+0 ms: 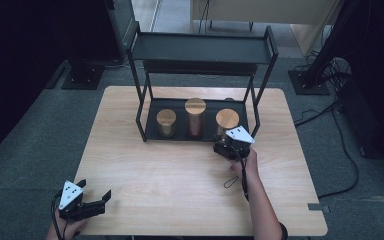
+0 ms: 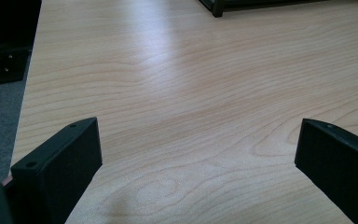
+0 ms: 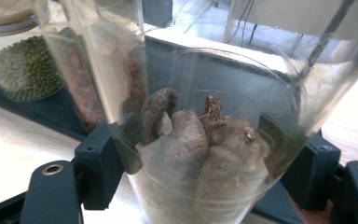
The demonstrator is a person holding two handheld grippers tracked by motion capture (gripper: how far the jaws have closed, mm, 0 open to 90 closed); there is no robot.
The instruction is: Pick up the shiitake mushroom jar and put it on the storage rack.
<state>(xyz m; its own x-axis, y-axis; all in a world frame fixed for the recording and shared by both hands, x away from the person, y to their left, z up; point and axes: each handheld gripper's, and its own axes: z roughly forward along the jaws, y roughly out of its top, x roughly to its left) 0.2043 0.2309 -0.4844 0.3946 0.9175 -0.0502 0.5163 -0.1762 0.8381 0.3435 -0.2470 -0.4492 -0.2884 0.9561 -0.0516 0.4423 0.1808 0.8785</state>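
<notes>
Rack post (image 1: 255, 116) and middle jar (image 1: 195, 117) tight beside the right jar (image 1: 227, 120)

The right claw (image 1: 224, 145) masks the lower wall of the right-hand jar (image 1: 227, 120) from above — and in the right gripper view that jar's lid and base (image 3: 205, 205) are cropped, its lumpy brown contents unidentifiable.
</notes>
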